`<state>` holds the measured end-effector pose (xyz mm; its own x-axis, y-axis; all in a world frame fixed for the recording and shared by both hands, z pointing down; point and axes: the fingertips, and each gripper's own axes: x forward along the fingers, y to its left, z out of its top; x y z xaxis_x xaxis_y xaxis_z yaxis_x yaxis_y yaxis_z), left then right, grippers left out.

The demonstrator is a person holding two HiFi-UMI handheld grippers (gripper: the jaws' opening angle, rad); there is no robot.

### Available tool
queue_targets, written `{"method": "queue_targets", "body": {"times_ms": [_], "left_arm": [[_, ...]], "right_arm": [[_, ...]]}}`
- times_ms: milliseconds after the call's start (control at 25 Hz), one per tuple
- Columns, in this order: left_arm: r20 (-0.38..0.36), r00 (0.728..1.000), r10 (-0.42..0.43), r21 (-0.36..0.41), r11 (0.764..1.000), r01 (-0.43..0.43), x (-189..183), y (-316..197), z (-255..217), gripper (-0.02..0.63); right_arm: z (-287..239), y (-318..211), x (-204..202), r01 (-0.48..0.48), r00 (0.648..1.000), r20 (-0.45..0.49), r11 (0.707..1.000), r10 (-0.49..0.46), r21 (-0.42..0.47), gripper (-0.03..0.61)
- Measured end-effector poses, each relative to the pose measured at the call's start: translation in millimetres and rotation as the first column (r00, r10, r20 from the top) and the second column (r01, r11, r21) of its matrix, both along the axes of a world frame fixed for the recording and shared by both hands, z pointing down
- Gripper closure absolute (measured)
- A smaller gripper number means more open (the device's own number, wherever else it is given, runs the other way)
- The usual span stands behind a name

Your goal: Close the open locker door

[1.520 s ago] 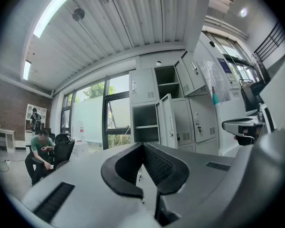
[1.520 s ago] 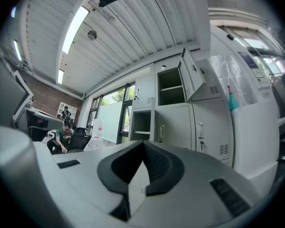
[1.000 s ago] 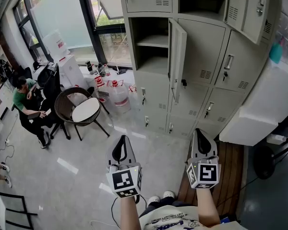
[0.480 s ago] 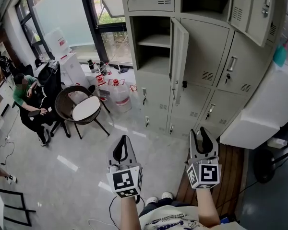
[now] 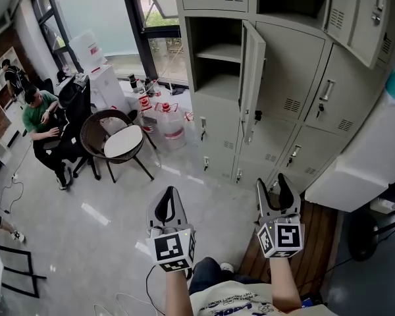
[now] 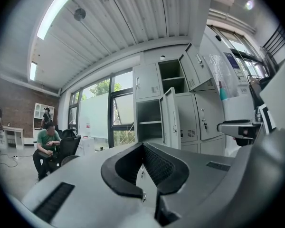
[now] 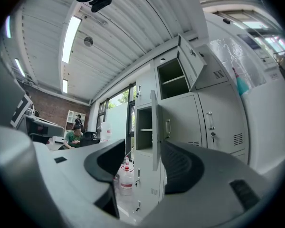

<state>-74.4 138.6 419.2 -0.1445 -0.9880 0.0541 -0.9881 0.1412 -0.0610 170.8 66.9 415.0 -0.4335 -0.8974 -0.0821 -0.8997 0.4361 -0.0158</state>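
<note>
A bank of grey lockers stands ahead. One middle door hangs open, edge-on to me, beside its shelved compartment. Both grippers are held low and level, well short of the lockers and touching nothing. My left gripper is shut and empty. The open door shows above the left gripper in its own view. My right gripper is open, its jaws having just been opening, with nothing between them. Through the gap of the right gripper I see the door's edge.
A person sits at the left by the windows. A dark chair with a round white top and water jugs stand in front of the lockers. A white cabinet juts out on the right. An upper locker door also stands open.
The right gripper's jaws went from shut to wide open. The head view drifted, so the lockers sit a little further right and lower. The left gripper kept its place.
</note>
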Motion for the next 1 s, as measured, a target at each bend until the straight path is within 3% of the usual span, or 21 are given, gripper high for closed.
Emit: {"method": "queue_targets", "body": {"times_ms": [400, 1000], "left_arm": [[0.008, 1.000, -0.003, -0.017, 1.000, 0.003, 3, -17, 6, 0.609], [0.002, 0.999, 0.032, 0.004, 0.999, -0.032, -37, -102, 5, 0.609]], "right_arm": [[12, -19, -1, 0.013, 1.000, 0.011, 1.000, -0.013, -0.026, 0.356], [22, -97, -41, 0.003, 1.000, -0.014, 0.999, -0.003, -0.037, 0.371]]}}
